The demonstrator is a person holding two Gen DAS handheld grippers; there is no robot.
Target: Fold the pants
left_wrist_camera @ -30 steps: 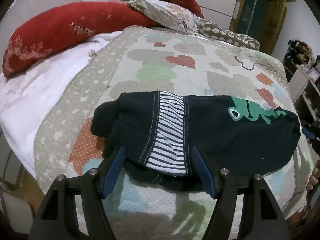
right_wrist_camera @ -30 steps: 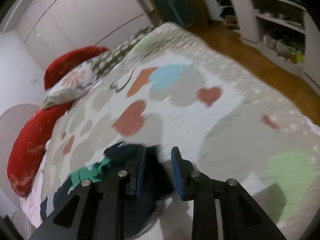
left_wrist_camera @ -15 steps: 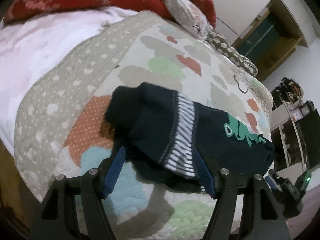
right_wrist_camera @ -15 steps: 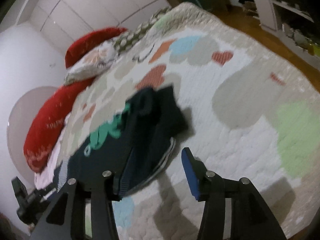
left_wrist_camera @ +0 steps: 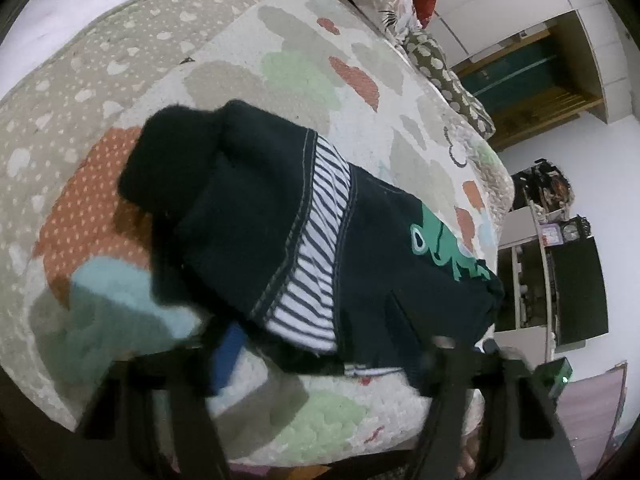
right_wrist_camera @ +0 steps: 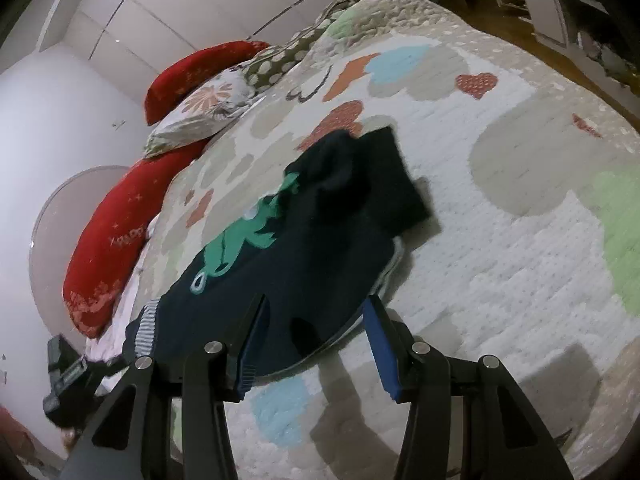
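Since the dark pants (right_wrist_camera: 320, 248) already lie folded into a compact bundle on the bed quilt (right_wrist_camera: 520, 240), little remains (perhaps tidying); both left tongs (left_wrist_camera: 320, 354) and right tongs (right_wrist_camera: 316, 344) gape wide, empty.

quilt (right_wrist_camera: 500, 240), red pillows (right_wrist_camera: 116, 236)

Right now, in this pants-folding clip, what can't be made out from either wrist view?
- Left wrist view: left gripper fingers are motion-blurred, its right one behind the pants.
- Right wrist view: the pants' underside and folded layers are hidden by their own top fabric.
- Right wrist view: shelf items are too small and dim.
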